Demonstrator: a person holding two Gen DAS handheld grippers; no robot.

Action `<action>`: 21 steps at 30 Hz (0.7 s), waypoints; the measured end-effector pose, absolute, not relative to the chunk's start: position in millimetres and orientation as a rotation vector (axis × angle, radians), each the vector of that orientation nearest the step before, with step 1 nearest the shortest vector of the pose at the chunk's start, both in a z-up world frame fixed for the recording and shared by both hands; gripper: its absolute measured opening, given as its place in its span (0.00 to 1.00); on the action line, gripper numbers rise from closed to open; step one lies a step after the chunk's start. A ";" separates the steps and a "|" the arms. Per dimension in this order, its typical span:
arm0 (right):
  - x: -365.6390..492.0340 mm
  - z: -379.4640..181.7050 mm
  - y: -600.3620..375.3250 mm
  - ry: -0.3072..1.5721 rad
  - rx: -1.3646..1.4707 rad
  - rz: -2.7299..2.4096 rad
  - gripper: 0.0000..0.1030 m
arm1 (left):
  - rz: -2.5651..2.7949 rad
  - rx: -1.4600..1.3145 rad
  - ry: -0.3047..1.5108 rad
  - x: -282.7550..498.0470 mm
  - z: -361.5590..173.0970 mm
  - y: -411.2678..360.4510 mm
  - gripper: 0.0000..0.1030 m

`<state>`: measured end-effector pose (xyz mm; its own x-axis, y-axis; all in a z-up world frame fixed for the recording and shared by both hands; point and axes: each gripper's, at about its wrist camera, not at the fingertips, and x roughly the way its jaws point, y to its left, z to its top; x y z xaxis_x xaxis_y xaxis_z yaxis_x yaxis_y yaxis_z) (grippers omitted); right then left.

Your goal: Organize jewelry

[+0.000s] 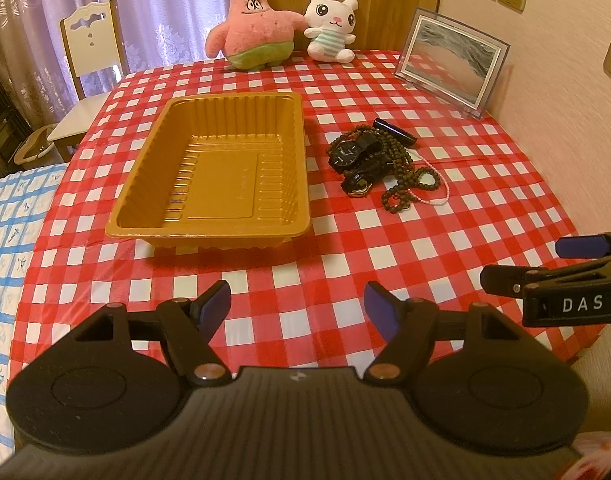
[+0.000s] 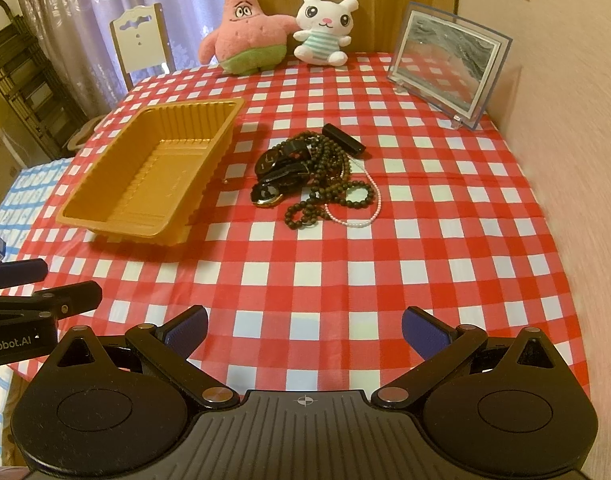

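Note:
An empty gold plastic tray (image 1: 153,188) (image 2: 105,216) sits on the red checked tablecloth. Right of it lies a jewelry pile: a black watch (image 1: 345,154) (image 2: 270,163), dark bead necklaces (image 1: 401,184) (image 2: 325,176), a thin pink bead string (image 1: 445,192) (image 2: 369,216), a gold-rimmed piece (image 1: 359,190) (image 2: 265,198) and a small black case (image 1: 395,130) (image 2: 343,138). My left gripper (image 1: 297,308) is open and empty, near the table's front edge. My right gripper (image 2: 303,330) is open and empty, also near the front, well short of the pile.
A pink star plush (image 1: 253,24) (image 2: 245,28) and a white bunny plush (image 1: 331,26) (image 2: 323,28) stand at the back. A framed picture (image 1: 453,60) (image 2: 449,64) stands at the back right by the wall. A chair (image 1: 91,60) is beyond the left edge.

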<state>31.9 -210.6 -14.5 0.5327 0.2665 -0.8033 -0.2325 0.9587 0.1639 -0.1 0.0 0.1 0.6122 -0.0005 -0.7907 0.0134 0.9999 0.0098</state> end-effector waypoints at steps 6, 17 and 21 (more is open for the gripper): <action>31.9 -14.3 -210.8 0.964 0.039 0.298 1.00 | -0.008 0.016 0.912 0.0 0.1 0.0 0.70; 32.4 -13.6 -210.2 0.964 0.038 0.298 1.00 | -0.008 0.015 0.913 0.1 0.1 0.0 0.70; 32.7 -13.1 -210.0 0.964 0.038 0.298 1.00 | -0.008 0.015 0.914 0.1 0.0 0.0 0.70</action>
